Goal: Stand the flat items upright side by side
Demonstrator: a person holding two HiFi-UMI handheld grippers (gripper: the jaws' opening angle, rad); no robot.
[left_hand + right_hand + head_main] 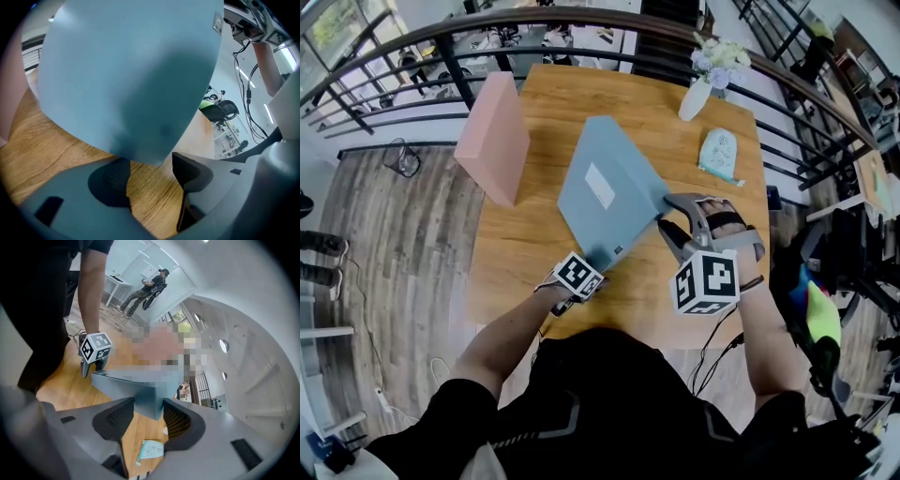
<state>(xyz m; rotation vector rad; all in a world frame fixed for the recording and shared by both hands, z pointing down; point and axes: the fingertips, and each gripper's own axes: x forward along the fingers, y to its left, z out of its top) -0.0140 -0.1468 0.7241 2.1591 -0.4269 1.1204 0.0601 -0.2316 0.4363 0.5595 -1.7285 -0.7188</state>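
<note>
On the table (pixel 511 253), my right gripper (pixel 149 416) pinches the blue box (pixel 605 192) to tip it upright; left gripper (pixel 150 164) spread, guarding its base.

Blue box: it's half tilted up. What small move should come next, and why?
Probably tip the blue box further upright with the right gripper, which is clamped on its edge. The box leans, its low corner by the open left gripper, while the pink box already stands upright, with room beside it.

open office mezzanine, curved railing (pixel 457 73), wooden table (pixel 516 262), office chair (pixel 220 110)
</note>
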